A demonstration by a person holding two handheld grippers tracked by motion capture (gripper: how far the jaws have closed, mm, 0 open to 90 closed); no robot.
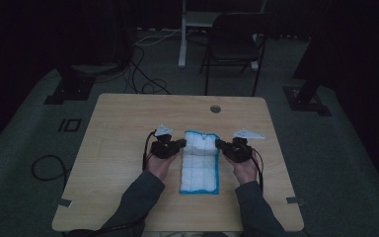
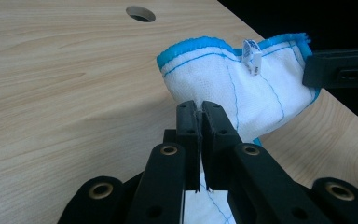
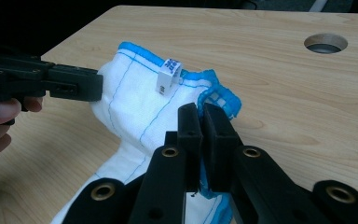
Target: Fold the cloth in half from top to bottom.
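A white cloth [image 1: 200, 165] with a blue stitched hem lies as a long strip on the wooden table [image 1: 123, 128], its far end lifted. My left gripper [image 1: 181, 143] is shut on the cloth's left side near that far end. In the left gripper view the jaws [image 2: 199, 114] pinch the white fabric [image 2: 223, 79], and a small white tag [image 2: 251, 56] stands up at the hem. My right gripper [image 1: 219, 143] is shut on the right side. In the right gripper view it [image 3: 200, 119] clamps the blue hem [image 3: 221, 95], with the left gripper [image 3: 70, 84] opposite across the cloth [image 3: 130, 102].
A round cable hole [image 1: 215, 108] sits in the table near its far edge. A dark folding chair [image 1: 234, 42] and a white stand leg [image 1: 181, 44] are behind the table. Cables [image 1: 143, 79] trail on the floor. Bare wood lies on both sides of the cloth.
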